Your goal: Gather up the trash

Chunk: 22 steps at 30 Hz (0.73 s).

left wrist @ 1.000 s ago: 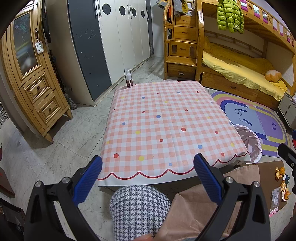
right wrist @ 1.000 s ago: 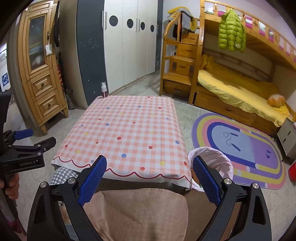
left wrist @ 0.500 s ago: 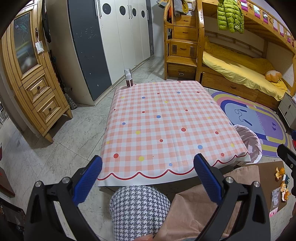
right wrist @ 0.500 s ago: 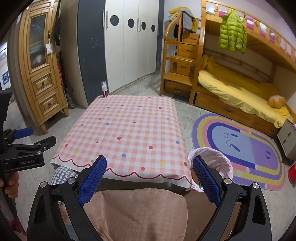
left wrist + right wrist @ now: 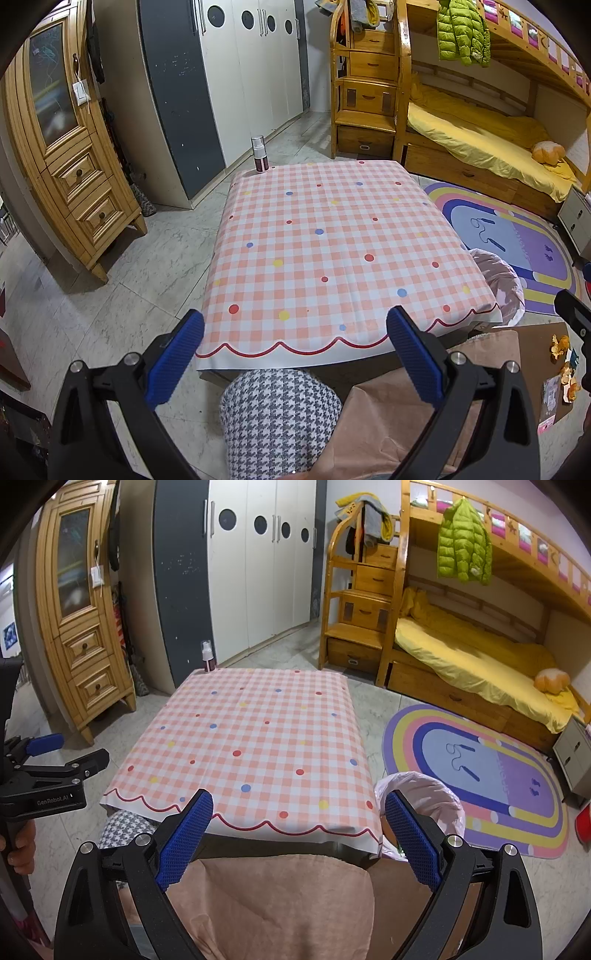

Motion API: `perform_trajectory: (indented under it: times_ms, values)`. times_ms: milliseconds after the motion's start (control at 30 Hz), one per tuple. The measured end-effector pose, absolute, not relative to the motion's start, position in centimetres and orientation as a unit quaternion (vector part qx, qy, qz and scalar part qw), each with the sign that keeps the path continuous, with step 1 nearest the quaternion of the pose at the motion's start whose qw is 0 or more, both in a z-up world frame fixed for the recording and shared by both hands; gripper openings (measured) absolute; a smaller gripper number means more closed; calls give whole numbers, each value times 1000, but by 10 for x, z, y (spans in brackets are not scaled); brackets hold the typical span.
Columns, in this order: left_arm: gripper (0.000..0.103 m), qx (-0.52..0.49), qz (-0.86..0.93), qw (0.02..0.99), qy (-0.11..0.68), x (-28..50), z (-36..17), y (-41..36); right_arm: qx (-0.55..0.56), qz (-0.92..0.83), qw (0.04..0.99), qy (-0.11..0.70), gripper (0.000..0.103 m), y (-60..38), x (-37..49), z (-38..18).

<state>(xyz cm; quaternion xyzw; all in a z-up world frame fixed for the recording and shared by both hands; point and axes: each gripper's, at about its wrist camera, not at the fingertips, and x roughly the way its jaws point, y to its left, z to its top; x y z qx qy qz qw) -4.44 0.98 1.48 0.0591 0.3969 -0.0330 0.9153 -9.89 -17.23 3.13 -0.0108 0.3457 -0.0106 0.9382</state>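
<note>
A low table with a pink checked cloth (image 5: pixel 332 251) stands in front of me; it also shows in the right wrist view (image 5: pixel 258 753). A bin lined with a pale pink bag (image 5: pixel 424 797) stands at the table's near right corner, also in the left wrist view (image 5: pixel 502 280). Orange peel scraps and paper bits (image 5: pixel 561 365) lie on a brown board at the right. My left gripper (image 5: pixel 291 354) is open and empty at the table's near edge. My right gripper (image 5: pixel 299 834) is open and empty, also at the near edge. The left gripper shows at the left of the right wrist view (image 5: pixel 48 760).
A small spray bottle (image 5: pixel 259 154) stands on the table's far left corner. A wooden cabinet (image 5: pixel 70 155) is at the left, a wardrobe (image 5: pixel 229 81) behind, a bunk bed (image 5: pixel 480 140) and a rainbow rug (image 5: pixel 509 243) at the right. A houndstooth stool (image 5: pixel 280 413) sits below.
</note>
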Motion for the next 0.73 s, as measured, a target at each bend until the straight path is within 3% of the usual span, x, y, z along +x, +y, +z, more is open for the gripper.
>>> perform_trajectory:
  times_ms: [733]
  values:
    - [96, 65, -34, 909, 411, -31, 4, -2, 14, -46, 940, 337, 93, -215, -95, 15]
